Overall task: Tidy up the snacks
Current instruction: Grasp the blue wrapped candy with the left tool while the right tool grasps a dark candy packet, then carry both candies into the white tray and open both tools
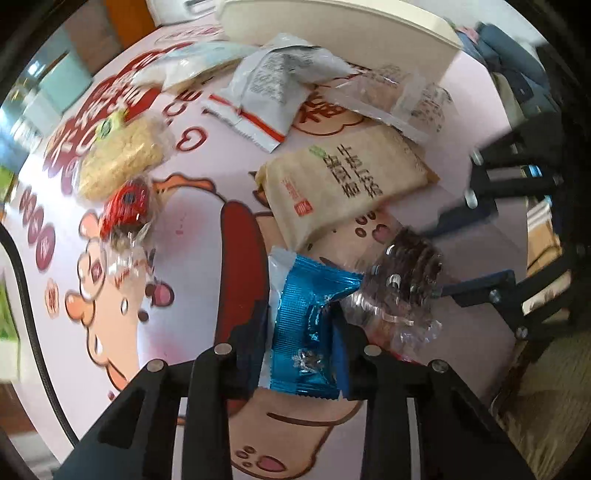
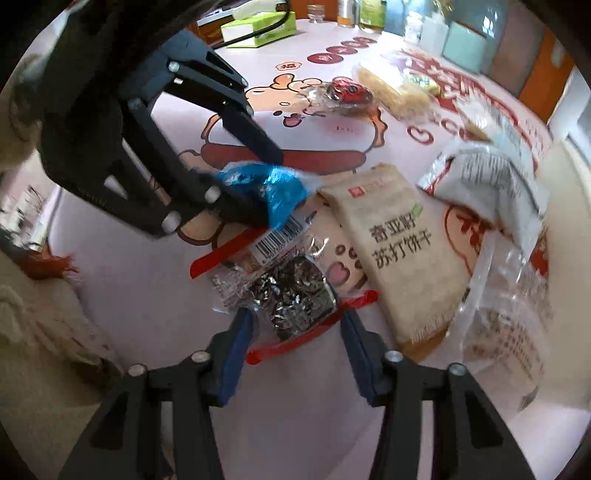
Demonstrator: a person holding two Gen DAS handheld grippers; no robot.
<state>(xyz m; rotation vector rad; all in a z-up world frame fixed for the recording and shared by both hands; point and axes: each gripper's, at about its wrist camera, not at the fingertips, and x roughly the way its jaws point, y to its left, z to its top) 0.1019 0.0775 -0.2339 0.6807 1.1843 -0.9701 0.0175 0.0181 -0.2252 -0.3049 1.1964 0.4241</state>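
Observation:
My left gripper (image 1: 301,325) is shut on a blue foil snack packet (image 1: 306,314), which stands up between its pads. In the right wrist view the same left gripper (image 2: 267,186) reaches in from the upper left with the blue packet (image 2: 286,188) in it. Just to the right lies a dark snack in a clear, red-edged wrapper (image 1: 406,266). My right gripper (image 2: 297,317) has closed on this dark snack (image 2: 295,295), and the wrapper's red edge bows between the fingertips. From the left wrist view, the right gripper (image 1: 469,251) comes in from the right.
On the pink cartoon tablecloth (image 1: 192,295) lie a beige cracker pack (image 1: 343,184), a grey-white pouch (image 1: 269,88), a yellow rice cake (image 1: 122,158), a red candy (image 1: 125,206) and a clear packet (image 1: 391,96). A cream bin (image 1: 332,33) stands behind. A green tissue box (image 2: 258,29) sits at the back.

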